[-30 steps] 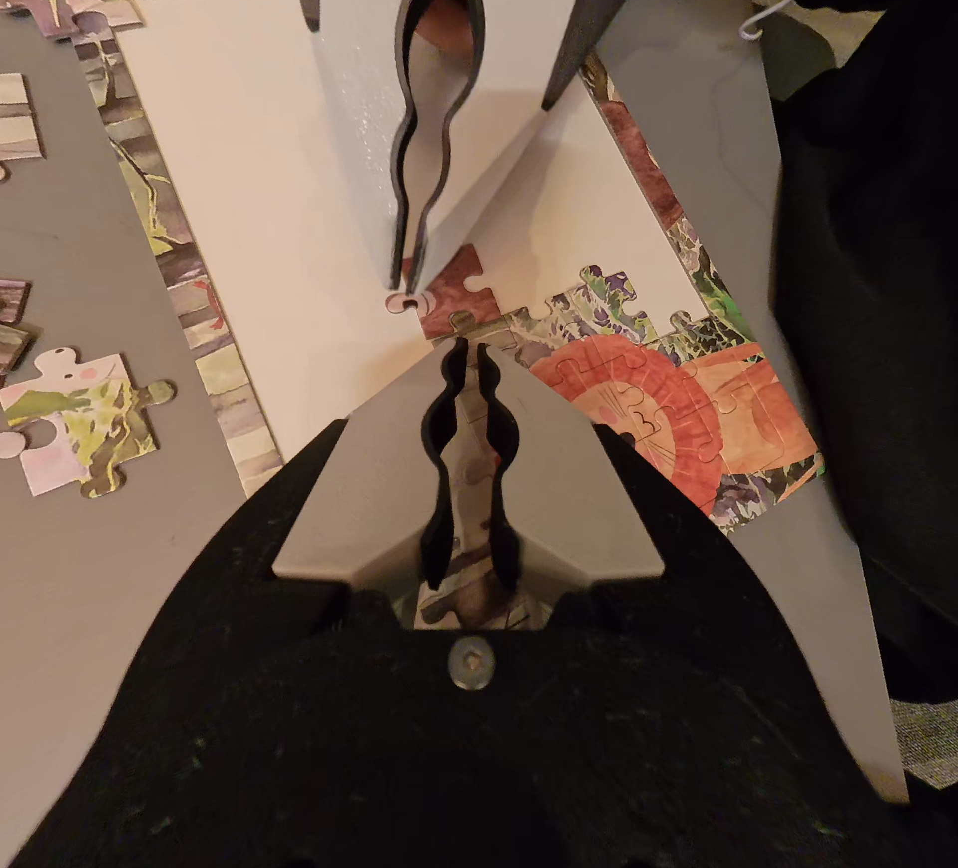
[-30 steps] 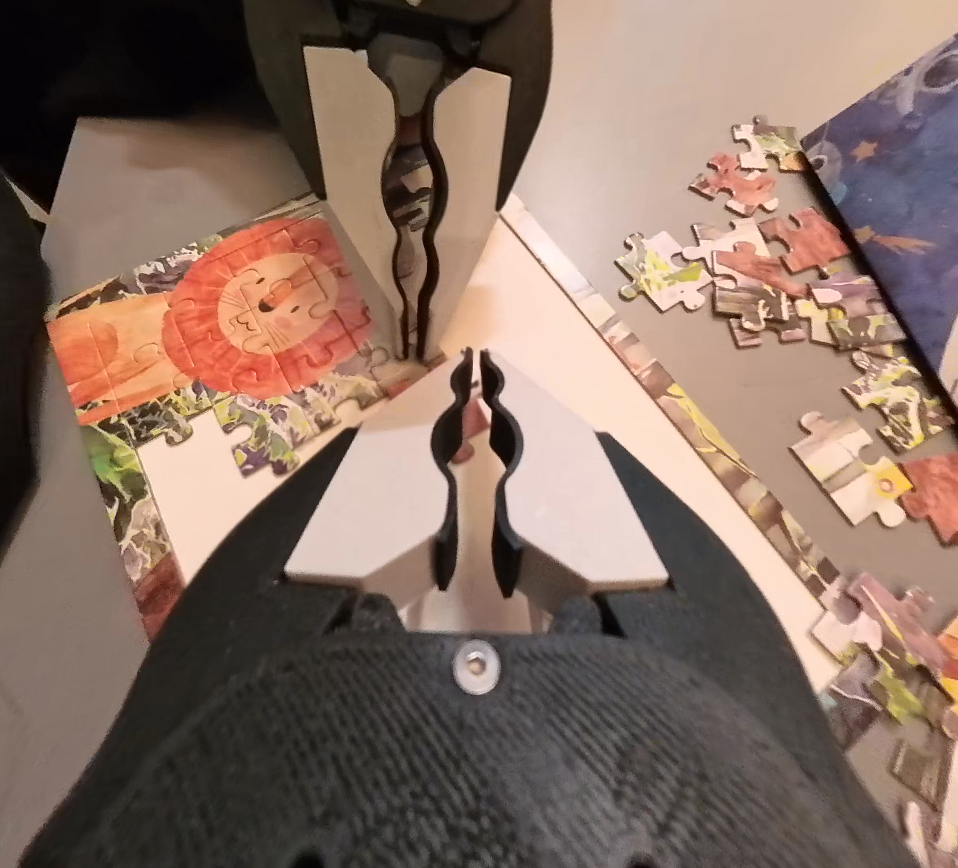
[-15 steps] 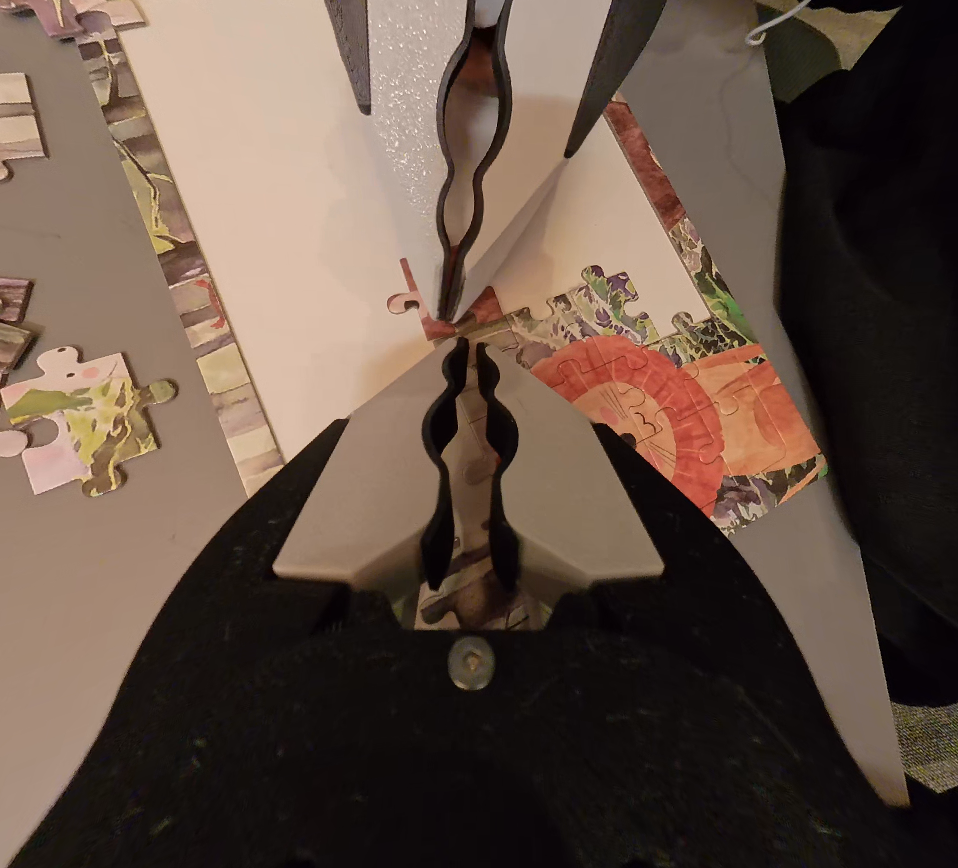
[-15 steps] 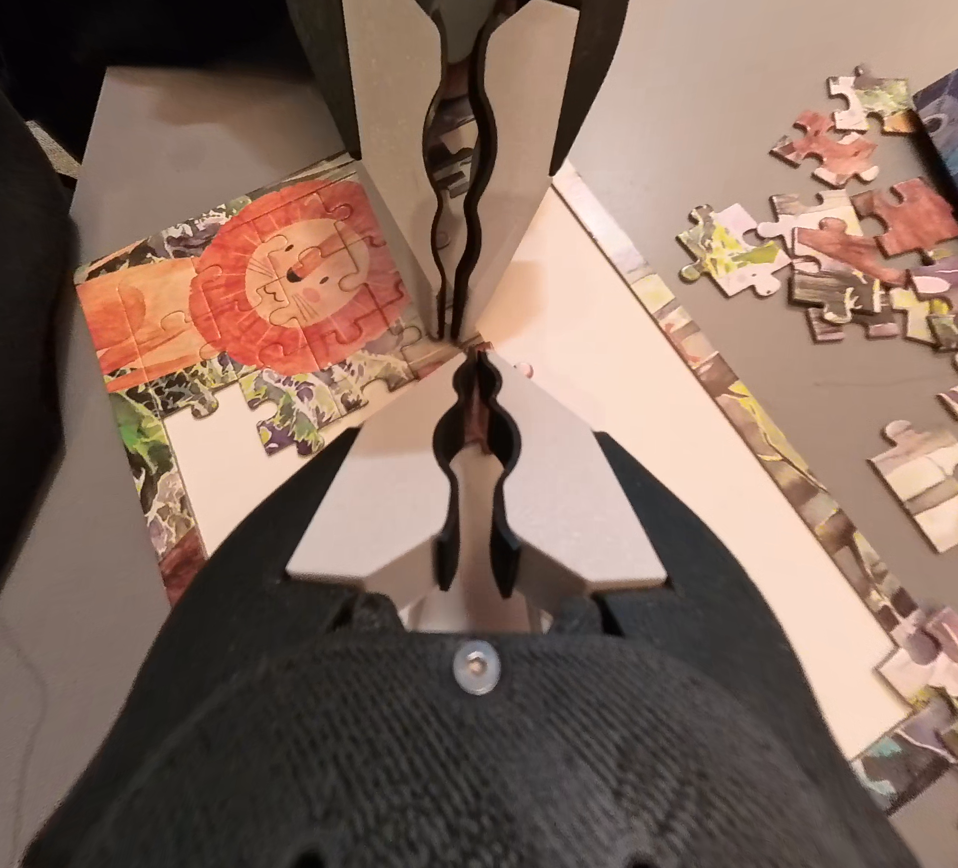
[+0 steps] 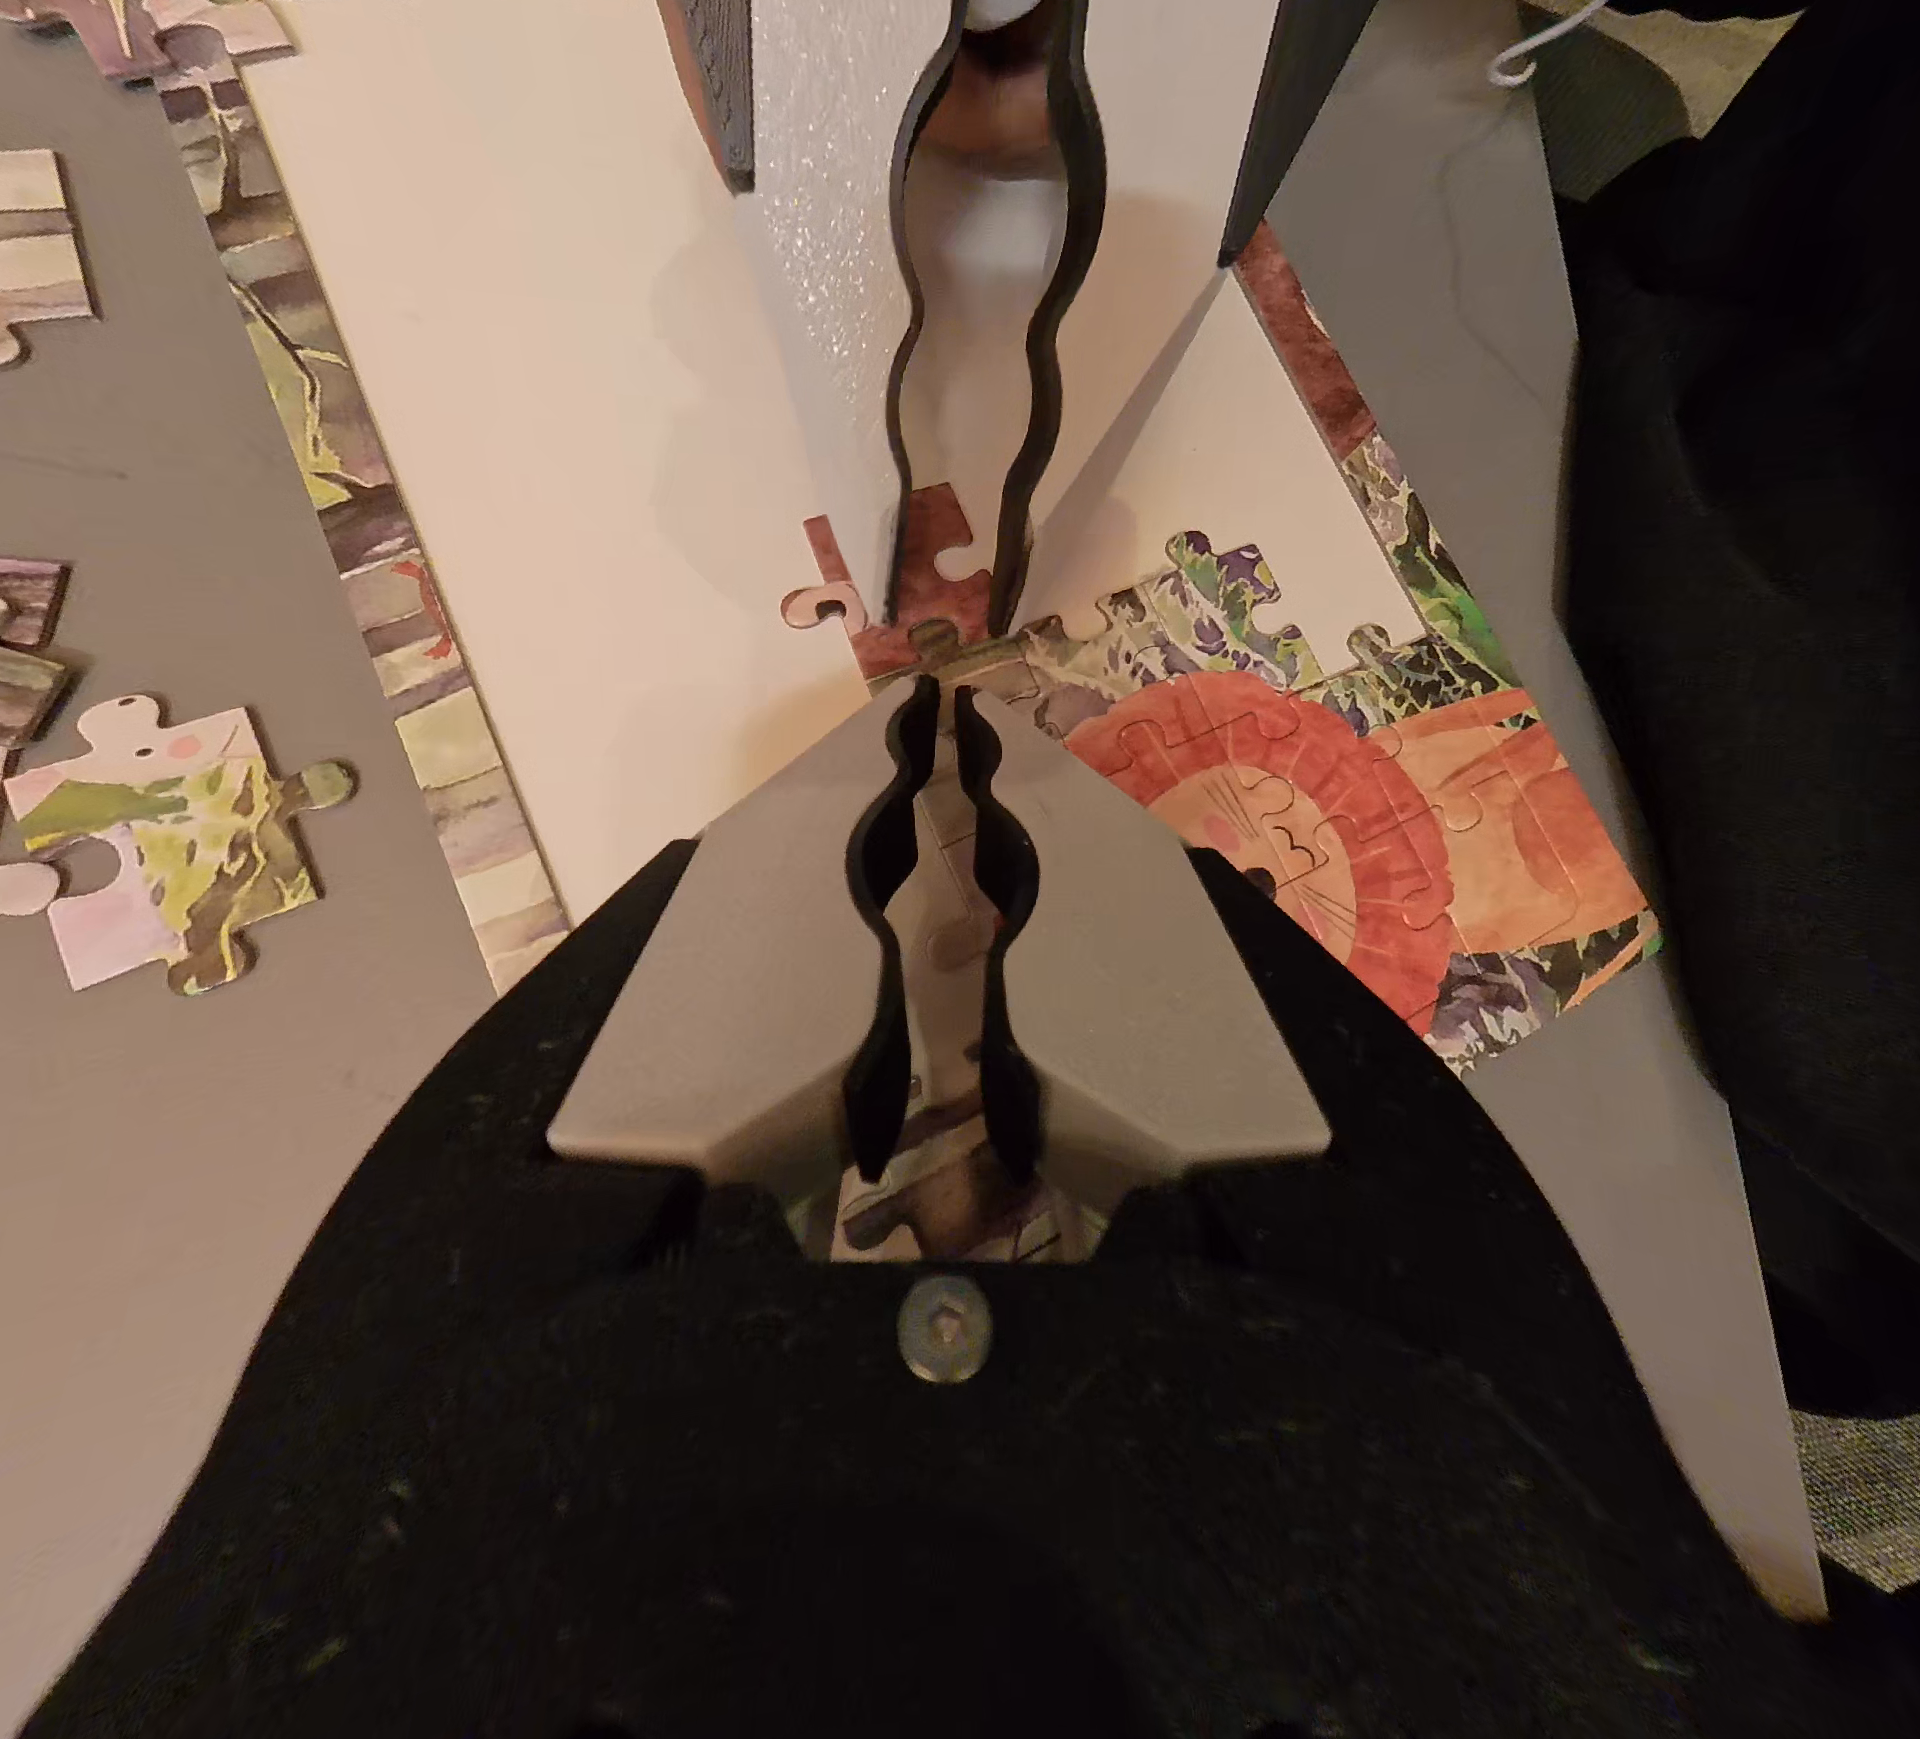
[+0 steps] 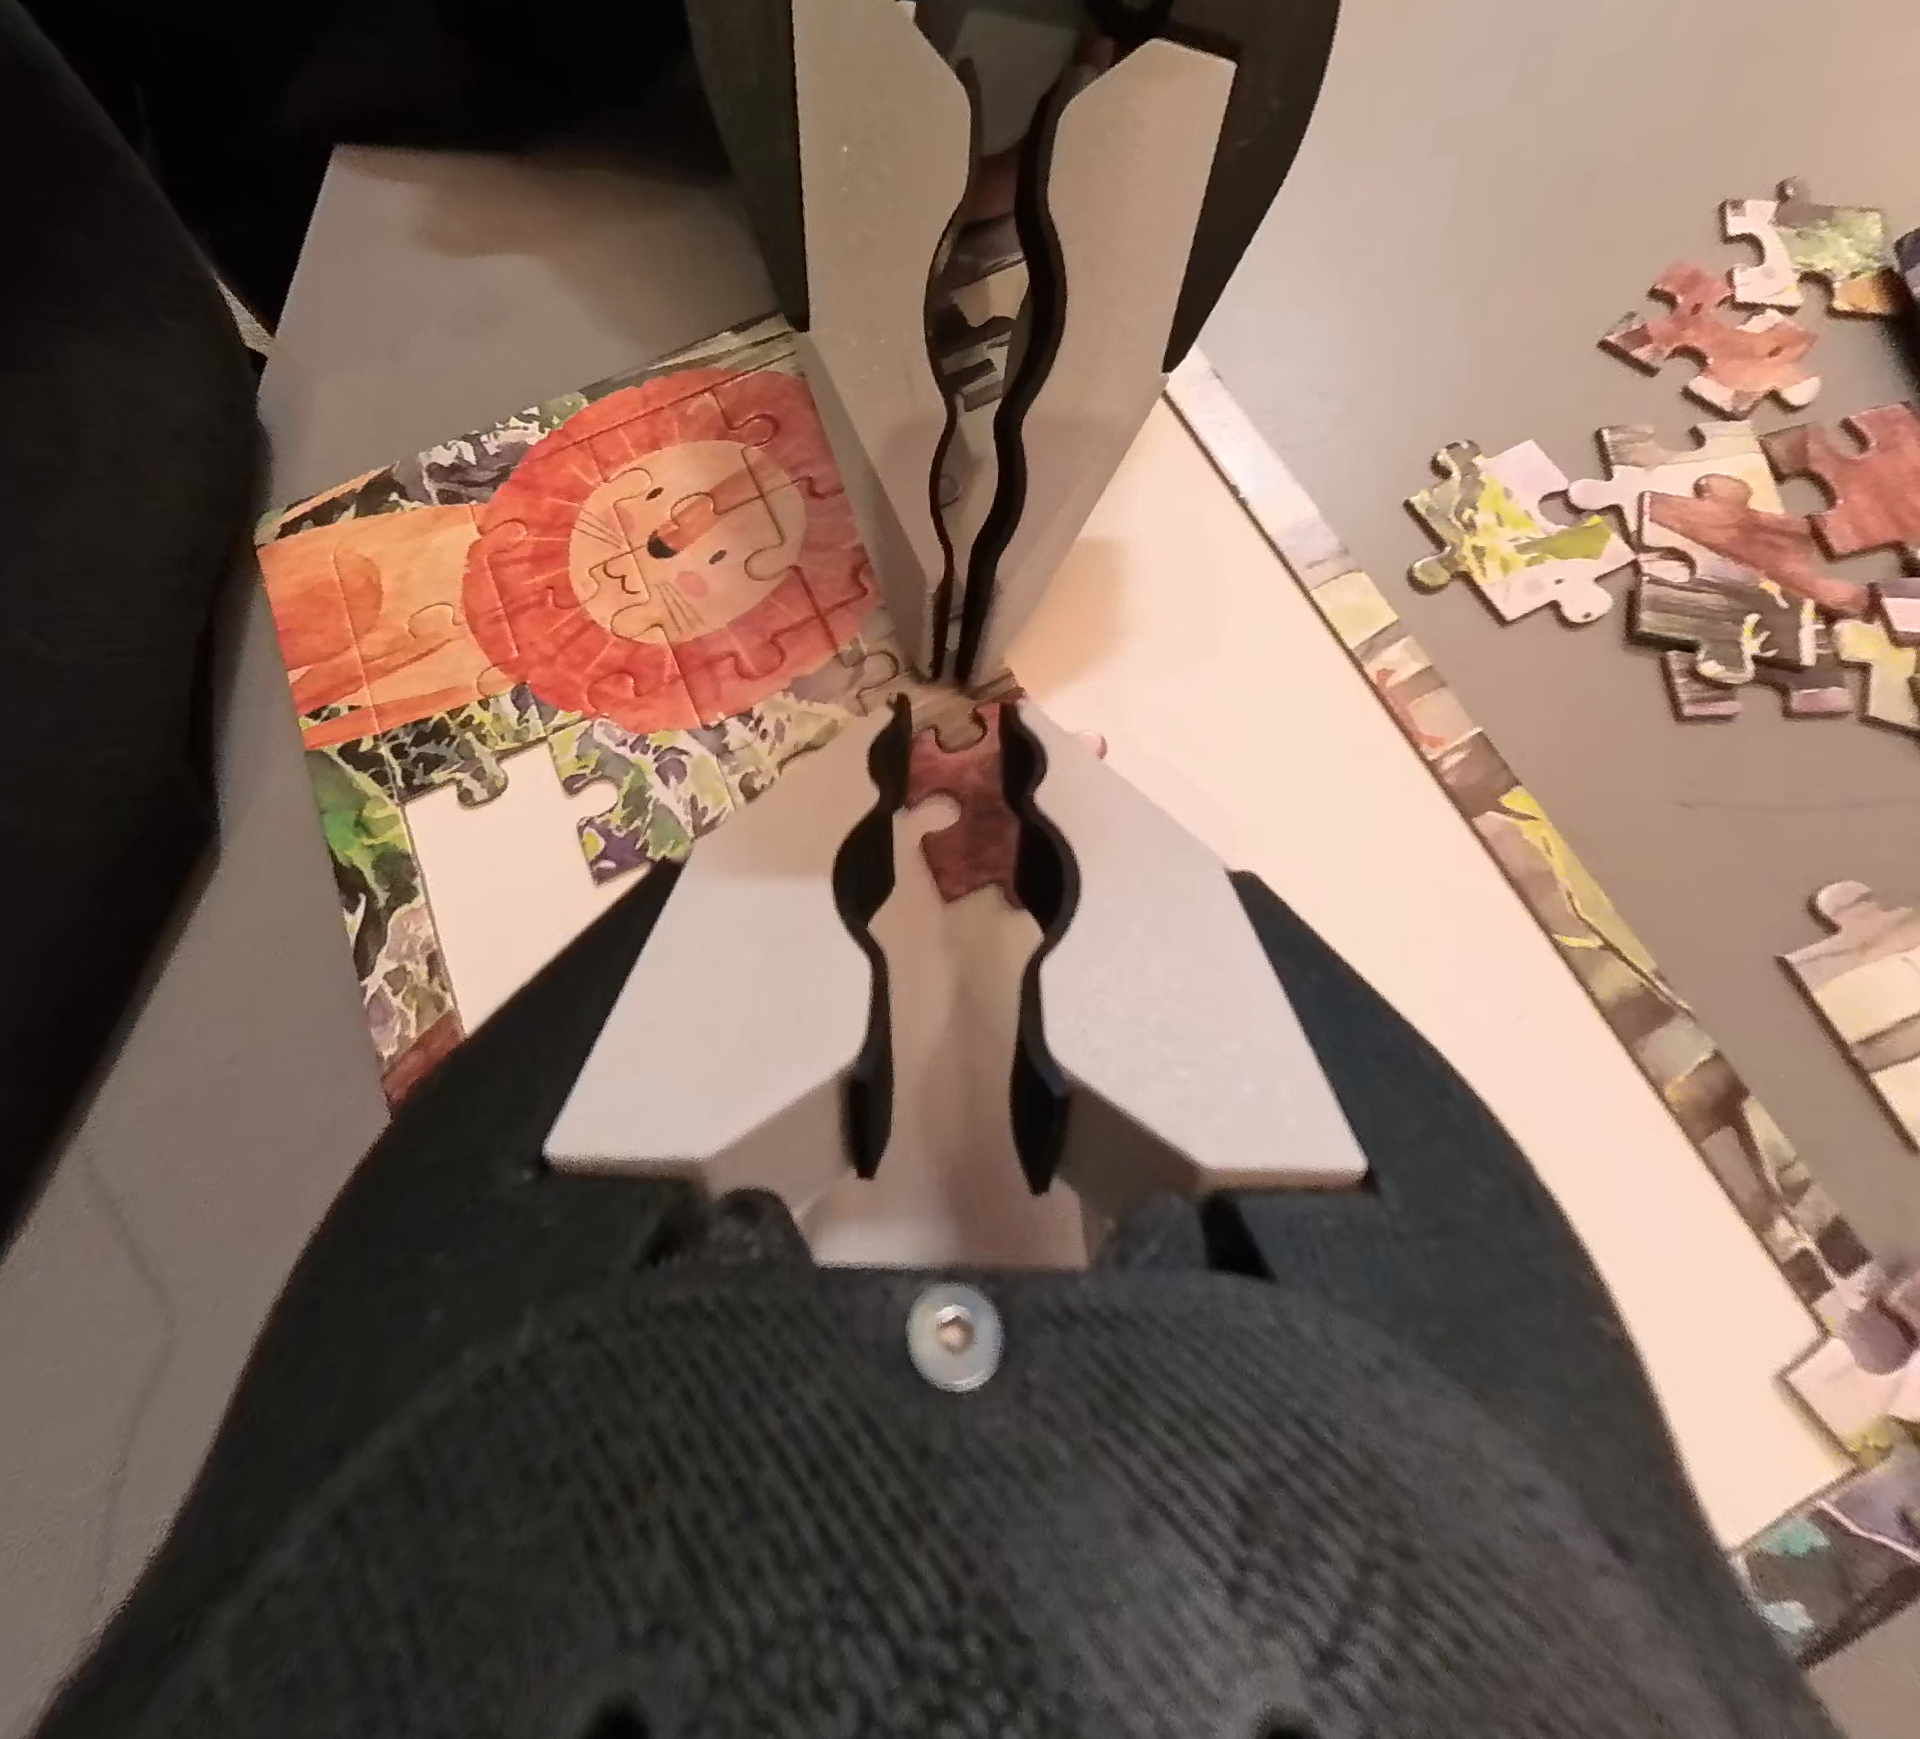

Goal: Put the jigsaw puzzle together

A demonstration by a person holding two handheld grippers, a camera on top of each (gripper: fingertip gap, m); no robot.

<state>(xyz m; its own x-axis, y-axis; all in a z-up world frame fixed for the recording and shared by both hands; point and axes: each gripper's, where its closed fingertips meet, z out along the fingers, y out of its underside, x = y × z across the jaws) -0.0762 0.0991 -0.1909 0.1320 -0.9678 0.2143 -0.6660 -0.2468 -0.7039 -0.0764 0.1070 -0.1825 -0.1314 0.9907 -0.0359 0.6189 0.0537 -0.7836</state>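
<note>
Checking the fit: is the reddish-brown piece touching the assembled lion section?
Touching. The right wrist view shows the reddish-brown piece interlocked with a tab of the lion section, no gap visible.

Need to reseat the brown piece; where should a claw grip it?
Pinch the brown piece across its two side edges, coming from the bare board side. It lies flat, one edge locked into the lion section, so those sides are free. The right claw straddles them, open.
</note>
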